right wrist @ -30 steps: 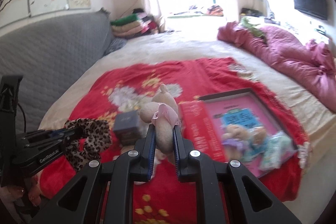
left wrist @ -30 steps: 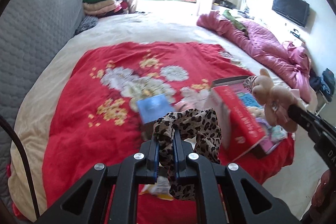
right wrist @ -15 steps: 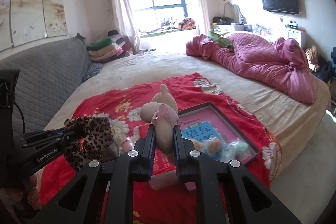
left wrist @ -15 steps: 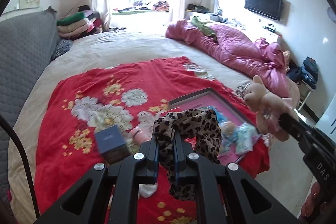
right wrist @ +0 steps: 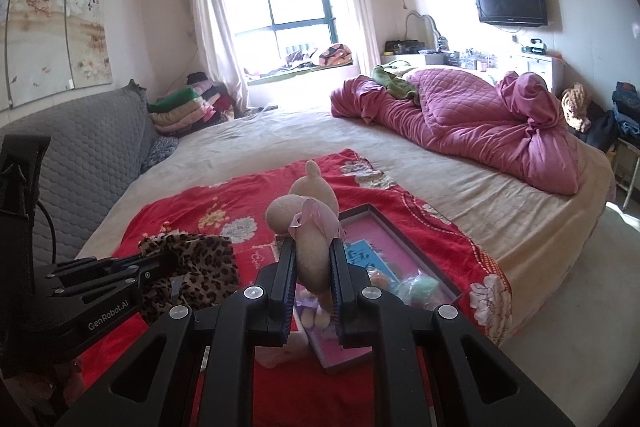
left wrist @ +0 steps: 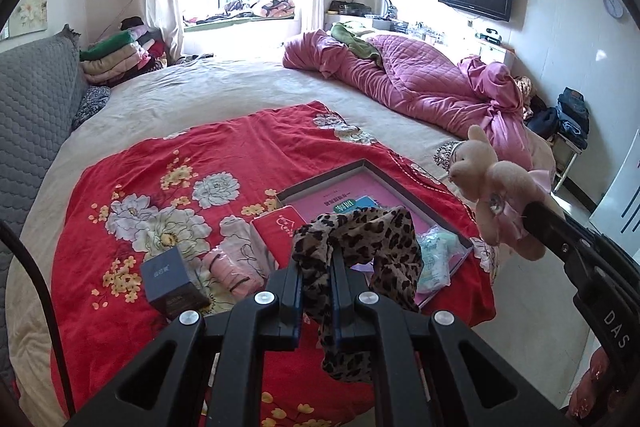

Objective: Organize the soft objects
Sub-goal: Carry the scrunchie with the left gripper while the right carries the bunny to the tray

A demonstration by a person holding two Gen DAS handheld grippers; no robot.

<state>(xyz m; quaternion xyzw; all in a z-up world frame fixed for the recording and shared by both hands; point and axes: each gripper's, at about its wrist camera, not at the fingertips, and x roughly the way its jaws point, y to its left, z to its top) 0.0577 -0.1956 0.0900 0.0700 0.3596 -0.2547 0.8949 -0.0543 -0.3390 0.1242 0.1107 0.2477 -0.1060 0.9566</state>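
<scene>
Now the left tongs (left wrist: 316, 263) pinch the scarf (left wrist: 360, 239), the right tongs (right wrist: 313, 263) pinch the bear (right wrist: 308, 223), both above the box (left wrist: 420, 203). The dangling scarf could snag.

one plush bear (left wrist: 486, 187), one leopard cloth (left wrist: 360, 239), one tray (left wrist: 416, 201)

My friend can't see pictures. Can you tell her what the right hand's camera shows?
The right gripper is shut on a pink plush toy, held above a red flowered blanket on a bed. Beside it on the left, the left gripper holds a leopard-print cloth; an open pink box lies below.
</scene>
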